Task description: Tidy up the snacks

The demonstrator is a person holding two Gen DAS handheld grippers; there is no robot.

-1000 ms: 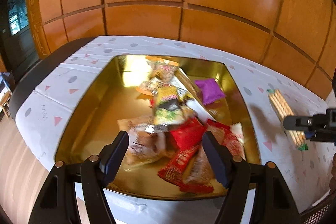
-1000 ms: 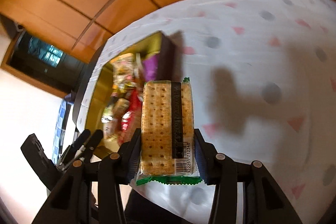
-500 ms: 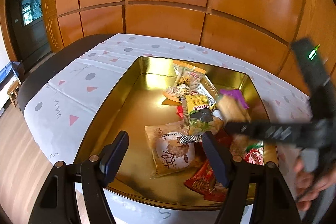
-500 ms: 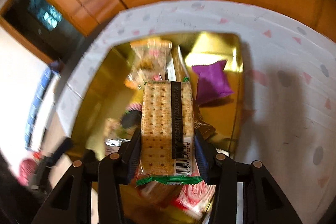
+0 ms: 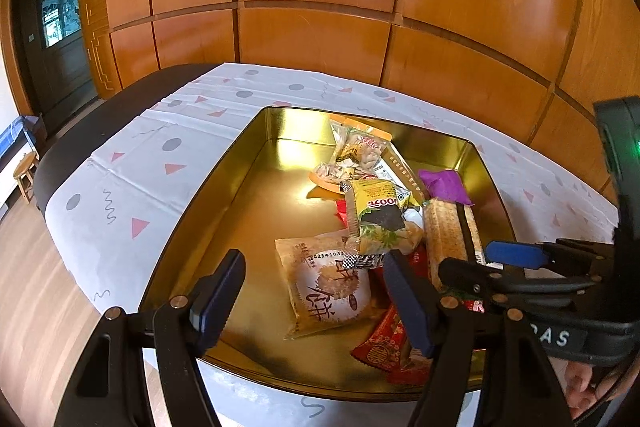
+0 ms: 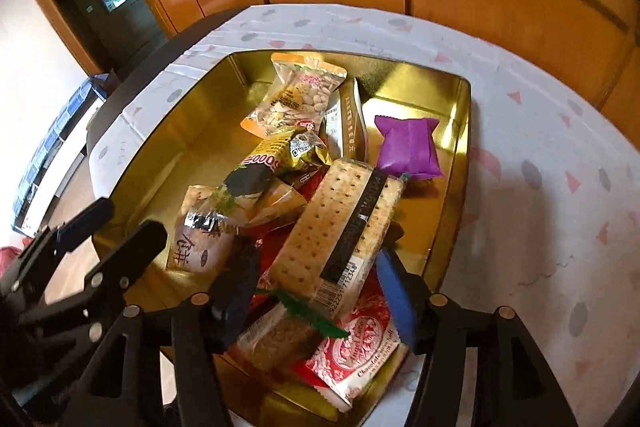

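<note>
A gold tin [image 6: 160, 131] on a table [image 6: 540, 155] draped in a patterned cloth holds a heap of snack packets. The cracker pack [image 6: 344, 223] lies tilted on top of the pile near the tin's right side, resting free between the wide-spread fingers of the right gripper [image 6: 316, 287], which touch neither flank of it. Its green sealed end overlaps a red-and-white chocolate wafer packet [image 6: 360, 347], and the packets beneath are largely hidden. A purple packet [image 6: 408, 147] sits apart in the far right corner, beside a peanut bag [image 6: 296, 95]. In the left wrist view the left gripper [image 5: 316, 295] hangs over the tin's near edge, fingers wide and holding nothing. There the right gripper's dark frame crosses the lower right, covering the cracker pack's [image 5: 448, 231] near end.
</note>
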